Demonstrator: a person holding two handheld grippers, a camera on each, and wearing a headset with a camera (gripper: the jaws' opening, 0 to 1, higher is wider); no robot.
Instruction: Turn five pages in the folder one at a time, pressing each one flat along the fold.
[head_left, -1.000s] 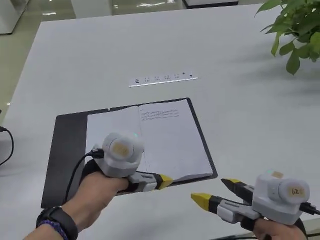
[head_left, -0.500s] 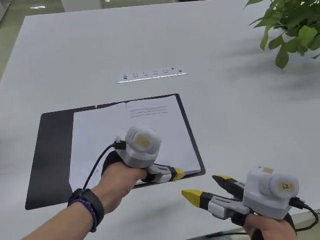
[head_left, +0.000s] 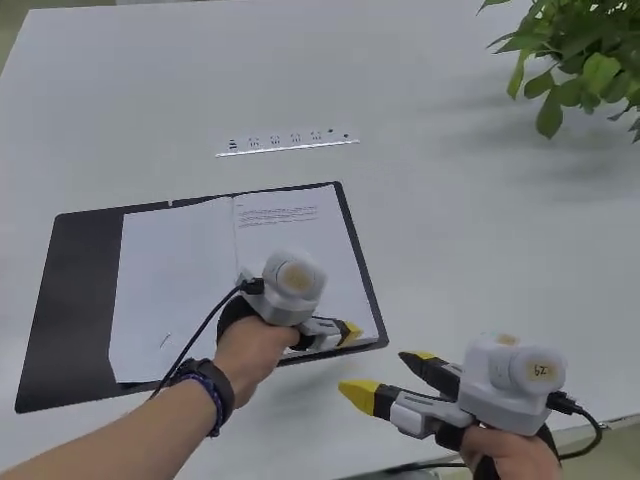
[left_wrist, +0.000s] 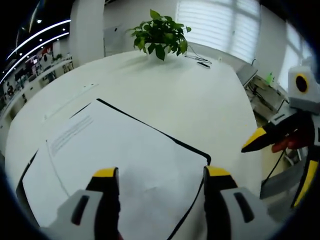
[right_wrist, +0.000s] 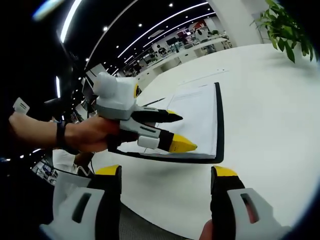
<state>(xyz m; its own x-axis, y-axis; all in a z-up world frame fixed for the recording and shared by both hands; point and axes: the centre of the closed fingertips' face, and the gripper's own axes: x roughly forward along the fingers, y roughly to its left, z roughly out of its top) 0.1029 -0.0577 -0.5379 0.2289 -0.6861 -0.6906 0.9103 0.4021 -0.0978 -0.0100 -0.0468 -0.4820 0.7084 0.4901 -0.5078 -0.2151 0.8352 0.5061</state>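
An open folder (head_left: 290, 240) with a black cover (head_left: 75, 290) and white pages lies flat on the white table. My left gripper (head_left: 345, 330) hovers open over the lower right corner of the right-hand page (left_wrist: 125, 150), its jaws (left_wrist: 161, 172) wide apart with nothing between them. My right gripper (head_left: 390, 375) is off the folder, near the table's front edge and right of that corner, also open and empty (right_wrist: 166, 171). The right gripper view looks at the left gripper (right_wrist: 170, 132) above the folder (right_wrist: 200, 115). The right gripper (left_wrist: 260, 137) enters the left gripper view from the right.
A recessed socket strip (head_left: 290, 143) sits in the table beyond the folder. A leafy green plant (head_left: 580, 60) stands at the far right. A black cable (head_left: 205, 335) runs from the left gripper along the person's wrist. The table's front edge is close below the right gripper.
The left gripper has moved right along the folder's lower edge, closer to the right page's corner. The right gripper has held its place beside the folder. The head camera has shifted.
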